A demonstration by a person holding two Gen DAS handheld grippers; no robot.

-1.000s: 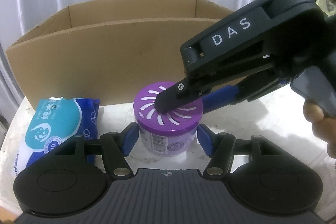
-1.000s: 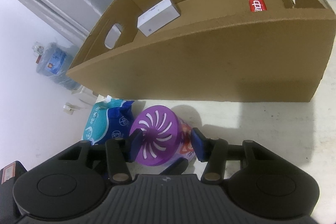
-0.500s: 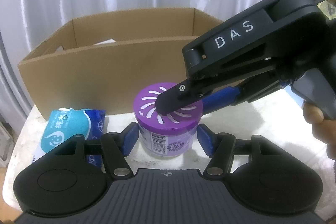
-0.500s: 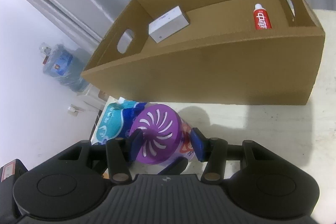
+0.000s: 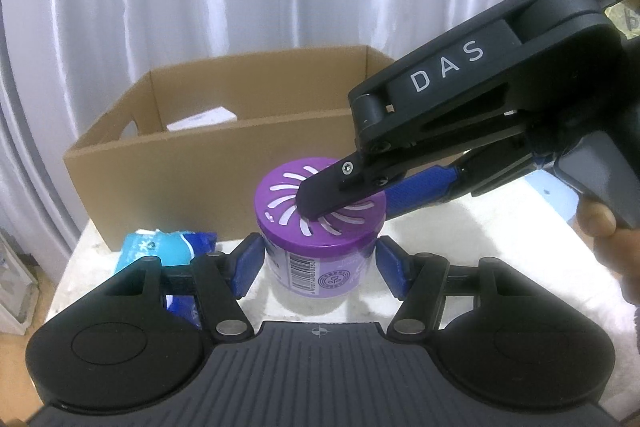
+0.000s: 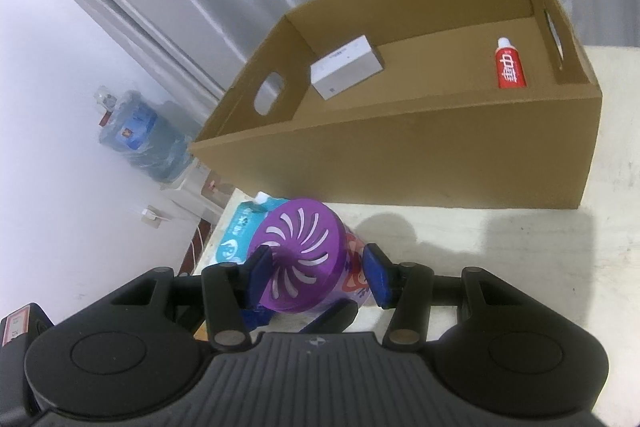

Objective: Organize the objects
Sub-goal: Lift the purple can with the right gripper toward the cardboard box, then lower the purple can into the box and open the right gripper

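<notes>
A purple-lidded air freshener jar (image 5: 320, 219) (image 6: 304, 251) hangs just above the white table (image 6: 520, 267), held by both grippers. My left gripper (image 5: 320, 261) is shut on the jar's body, one blue pad on each side. My right gripper (image 6: 316, 271) comes in from the right in the left wrist view and is also shut on the jar. One of its fingers (image 5: 324, 195) lies across the vented lid; the other passes behind the jar's right side. An open cardboard box (image 5: 192, 167) (image 6: 400, 163) stands behind the jar.
In the box lie a small white carton (image 6: 346, 67) and a red toothpaste tube (image 6: 510, 67). A blue wipes pack (image 5: 160, 247) (image 6: 236, 235) lies left of the jar. A person's hand (image 5: 608, 239) grips the right handle. A water bottle (image 6: 136, 131) stands on the floor beyond the table's left edge.
Both grippers have risen with the jar held between them. The box and the wipes pack sit lower in both views, and more of the box's inside shows.
</notes>
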